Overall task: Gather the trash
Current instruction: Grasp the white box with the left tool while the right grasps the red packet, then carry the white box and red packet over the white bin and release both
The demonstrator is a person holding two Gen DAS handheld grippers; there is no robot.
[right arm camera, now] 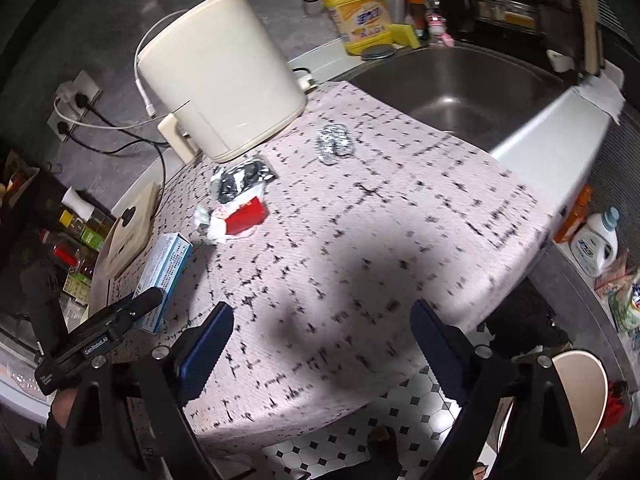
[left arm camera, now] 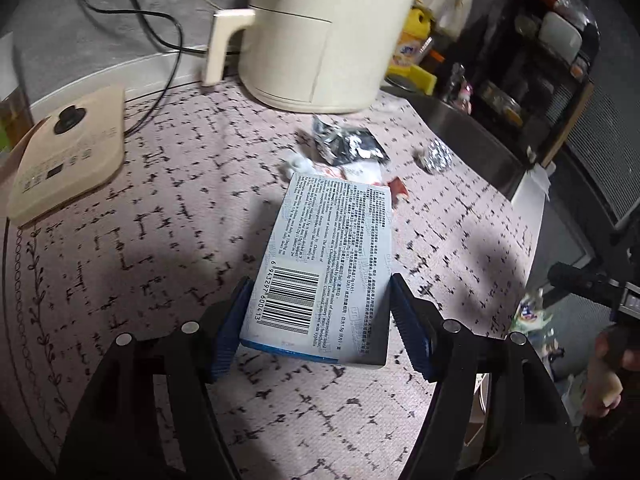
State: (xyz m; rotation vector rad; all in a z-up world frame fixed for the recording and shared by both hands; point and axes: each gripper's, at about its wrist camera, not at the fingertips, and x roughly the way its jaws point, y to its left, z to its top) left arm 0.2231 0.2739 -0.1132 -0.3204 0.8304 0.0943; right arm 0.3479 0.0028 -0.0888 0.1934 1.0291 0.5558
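2 blue pads of the left gripper (left arm camera: 318, 320) bracket the near end of the medicine box (left arm camera: 332, 256), touching or nearly touching its sides, likely so it can be lifted as trash; a firm grip is not certain. The right gripper (right arm camera: 322, 354) hangs wide open and empty above the patterned tablecloth (right arm camera: 400, 240). Beyond lie a foil wrapper (left arm camera: 348, 142), a blister pack (right arm camera: 335, 143) and a red packet (right arm camera: 246, 216) near the cream appliance (right arm camera: 224, 72).

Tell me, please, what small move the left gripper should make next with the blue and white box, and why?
Probably lift it straight up. The left gripper has a blue pad pressed against each side of the medicine box, so the grasp looks set, and nothing lies on top of it. A short rise would clear the red wrapper and foil scraps just beyond it. The right gripper hangs open, holding nothing.
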